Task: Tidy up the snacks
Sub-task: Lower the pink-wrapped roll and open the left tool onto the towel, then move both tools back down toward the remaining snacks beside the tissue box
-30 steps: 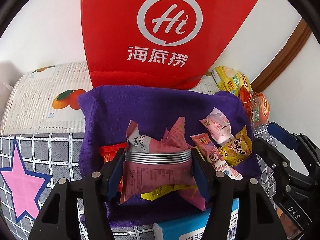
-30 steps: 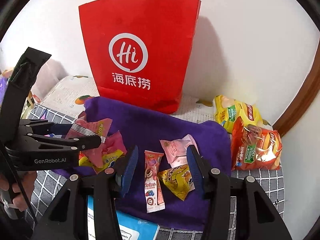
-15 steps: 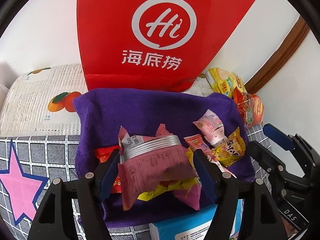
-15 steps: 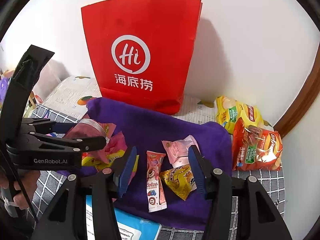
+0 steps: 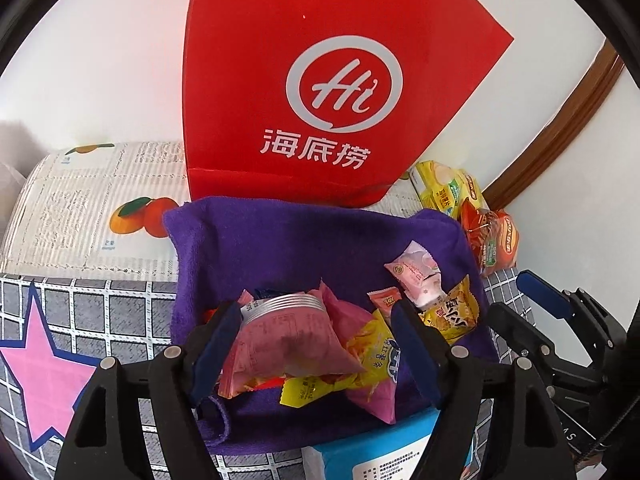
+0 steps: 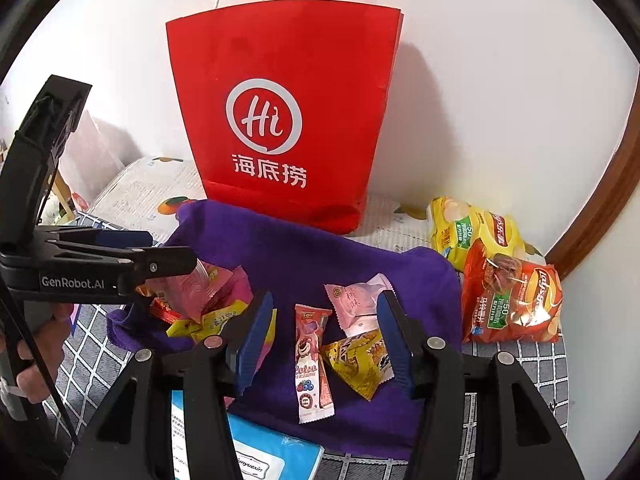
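Note:
My left gripper (image 5: 316,312) hovers low over a purple cloth (image 5: 320,240), its jaws opening. A pink packet with a silver seam (image 5: 288,344) lies between them on a heap of pink and yellow snacks. The right pad stands clear of it and the left pad is just at its edge. My right gripper (image 6: 325,300) is open above a pink strip snack (image 6: 310,356), a pale pink packet (image 6: 356,304) and a yellow triangular packet (image 6: 360,356). It holds nothing. A red paper bag (image 6: 288,120) stands upright behind the cloth.
A yellow chip bag (image 6: 472,232) and an orange chip bag (image 6: 512,300) lie at the right by the white wall. A blue box (image 6: 272,452) sits at the near edge of the cloth. A chequered cover with a pink star (image 5: 44,372) lies to the left.
The left jaws have spread wider. The pink packet has slipped out of their grip and settled tilted onto the snack heap. The right gripper has stayed put.

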Demonstrator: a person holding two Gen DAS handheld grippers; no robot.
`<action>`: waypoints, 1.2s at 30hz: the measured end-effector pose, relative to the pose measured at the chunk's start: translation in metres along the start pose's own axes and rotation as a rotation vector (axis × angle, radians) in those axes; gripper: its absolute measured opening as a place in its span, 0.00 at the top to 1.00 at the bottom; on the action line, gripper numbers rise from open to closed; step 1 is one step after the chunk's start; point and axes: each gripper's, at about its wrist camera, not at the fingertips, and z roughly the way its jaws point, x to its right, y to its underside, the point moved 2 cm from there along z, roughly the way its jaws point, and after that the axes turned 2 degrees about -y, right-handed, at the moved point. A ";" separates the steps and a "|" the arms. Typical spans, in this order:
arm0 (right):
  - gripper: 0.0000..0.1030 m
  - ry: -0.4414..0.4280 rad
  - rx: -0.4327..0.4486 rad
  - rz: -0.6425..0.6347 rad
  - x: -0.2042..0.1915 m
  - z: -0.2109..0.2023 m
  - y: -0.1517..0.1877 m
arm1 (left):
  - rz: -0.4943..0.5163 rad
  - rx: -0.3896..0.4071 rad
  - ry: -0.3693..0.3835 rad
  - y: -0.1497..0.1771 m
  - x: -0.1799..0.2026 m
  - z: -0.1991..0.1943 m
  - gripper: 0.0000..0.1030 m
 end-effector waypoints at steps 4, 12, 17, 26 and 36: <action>0.48 -0.010 0.004 -0.001 -0.003 -0.002 0.000 | 0.007 0.007 -0.001 0.000 0.002 -0.003 0.26; 0.48 -0.020 0.042 0.004 -0.009 -0.022 0.000 | 0.041 0.027 0.011 0.003 0.014 -0.014 0.26; 0.48 -0.030 0.077 0.057 -0.004 -0.046 0.009 | 0.061 0.035 0.022 0.005 0.023 -0.021 0.26; 0.48 0.002 -0.013 0.155 0.024 -0.077 0.083 | 0.104 0.071 0.003 0.015 0.044 -0.046 0.26; 0.48 -0.036 -0.090 0.221 0.025 -0.092 0.173 | 0.138 0.091 -0.008 0.080 0.038 -0.097 0.26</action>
